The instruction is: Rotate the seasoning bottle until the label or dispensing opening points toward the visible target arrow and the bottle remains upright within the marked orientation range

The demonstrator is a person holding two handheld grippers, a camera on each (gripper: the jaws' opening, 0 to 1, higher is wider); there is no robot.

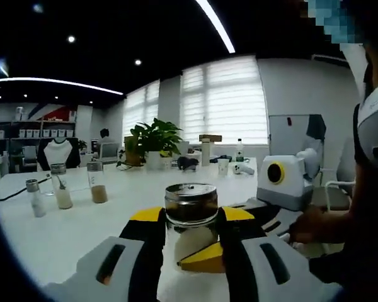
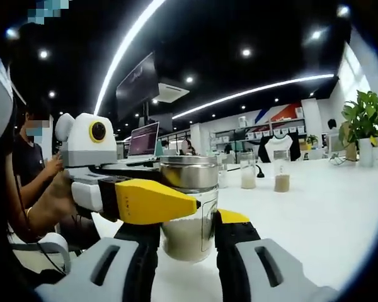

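The bottle (image 1: 191, 221) stands upright on the table (image 1: 63, 226), clamped between the jaws of both the left gripper (image 1: 190, 234) and the right gripper (image 2: 188, 236) from opposite sides, probably to keep it vertical while it is turned. Three jars (image 1: 63, 187) stand well behind it.

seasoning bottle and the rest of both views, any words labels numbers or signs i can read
None can be read.
Seasoning bottle: held between both grippers' jaws, no label or print on the side that shows.
Small bottles further back on the table: no print to be made out.
Shelf boxes: too small to read.
Laptop screen: lit, too blurred to read.
No target arrow or marking to be seen on the table.
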